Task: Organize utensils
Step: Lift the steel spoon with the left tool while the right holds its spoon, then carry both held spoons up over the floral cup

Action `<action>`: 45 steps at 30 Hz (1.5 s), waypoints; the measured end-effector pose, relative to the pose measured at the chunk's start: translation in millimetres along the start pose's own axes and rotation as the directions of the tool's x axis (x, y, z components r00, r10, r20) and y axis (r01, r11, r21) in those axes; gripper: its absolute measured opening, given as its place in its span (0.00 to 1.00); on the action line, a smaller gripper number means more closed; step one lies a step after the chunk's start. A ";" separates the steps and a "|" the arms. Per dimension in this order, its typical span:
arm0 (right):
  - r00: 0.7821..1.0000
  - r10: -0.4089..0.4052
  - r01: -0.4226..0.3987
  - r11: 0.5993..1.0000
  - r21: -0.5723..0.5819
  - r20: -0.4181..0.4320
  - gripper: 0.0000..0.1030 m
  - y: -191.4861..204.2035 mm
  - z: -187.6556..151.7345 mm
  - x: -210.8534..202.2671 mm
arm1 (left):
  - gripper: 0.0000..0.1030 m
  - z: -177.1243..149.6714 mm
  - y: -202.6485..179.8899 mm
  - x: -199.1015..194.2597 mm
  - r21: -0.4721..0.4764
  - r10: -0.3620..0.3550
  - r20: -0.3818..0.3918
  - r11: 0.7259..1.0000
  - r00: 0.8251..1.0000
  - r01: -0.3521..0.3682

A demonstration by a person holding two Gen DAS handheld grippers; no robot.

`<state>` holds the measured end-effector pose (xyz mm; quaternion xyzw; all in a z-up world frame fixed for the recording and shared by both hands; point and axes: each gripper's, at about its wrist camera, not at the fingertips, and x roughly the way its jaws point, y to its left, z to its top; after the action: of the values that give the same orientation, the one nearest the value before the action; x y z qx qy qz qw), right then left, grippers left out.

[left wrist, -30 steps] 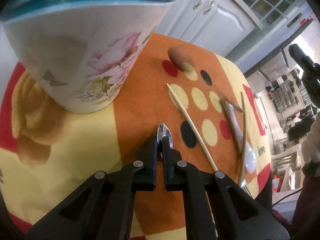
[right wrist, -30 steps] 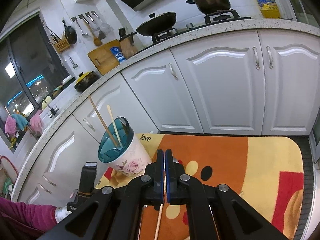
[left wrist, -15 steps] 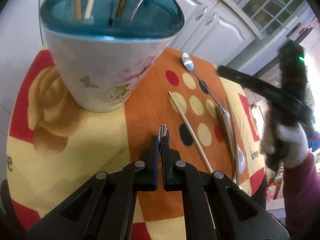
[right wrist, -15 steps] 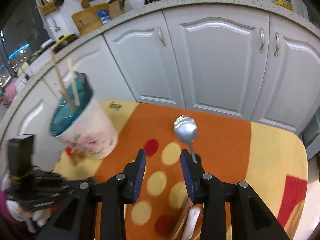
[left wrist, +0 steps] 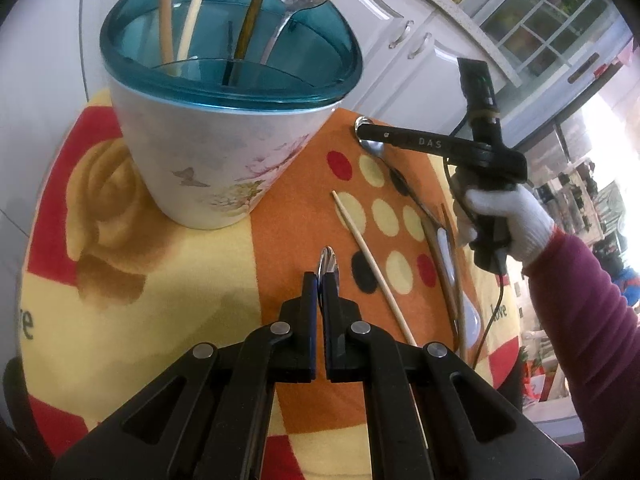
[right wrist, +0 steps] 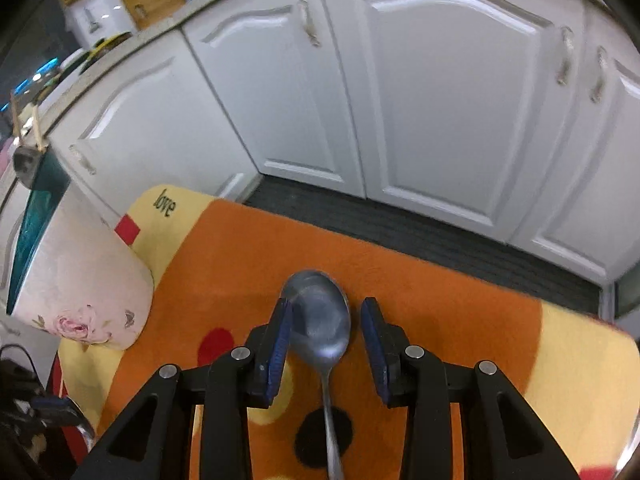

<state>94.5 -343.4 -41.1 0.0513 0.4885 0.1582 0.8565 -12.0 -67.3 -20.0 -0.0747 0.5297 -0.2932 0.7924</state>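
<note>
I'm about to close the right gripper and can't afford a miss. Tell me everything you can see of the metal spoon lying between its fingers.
The metal spoon is plain grey steel, dull and slightly blurred, with an oval bowl facing up and a thin straight handle running back toward the camera. It lies flat on the orange cloth, handle crossing a black dot. The right gripper is open with the bowl between its fingers; whether they touch it is unclear. In the left wrist view the bowl lies near the holder's foot.

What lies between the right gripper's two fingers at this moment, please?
In the right wrist view, a metal spoon's bowl lies on the mat between the open right gripper's fingers.
</note>
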 end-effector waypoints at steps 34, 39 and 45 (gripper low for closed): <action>0.921 0.072 -0.021 0.990 -0.137 0.382 0.01 94.2 2.5 -204.5 | 0.01 24.8 -32.8 -116.4 0.070 -0.032 0.240 0.997 0.970 0.015; 0.894 0.097 -0.031 0.987 -0.157 0.437 0.01 111.5 17.3 -224.2 | 0.01 47.5 -33.5 -157.7 0.080 -0.003 0.346 0.996 0.938 -0.026; 0.864 0.105 -0.026 0.986 -0.165 0.492 0.01 140.0 42.8 -226.2 | 0.01 85.5 -18.2 -199.0 0.046 0.094 0.476 0.990 0.875 -0.132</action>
<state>-6.8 -280.9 200.6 0.0416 0.2350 0.2056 0.9491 3.3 9.6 182.7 -0.0821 0.3126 -0.2397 0.9155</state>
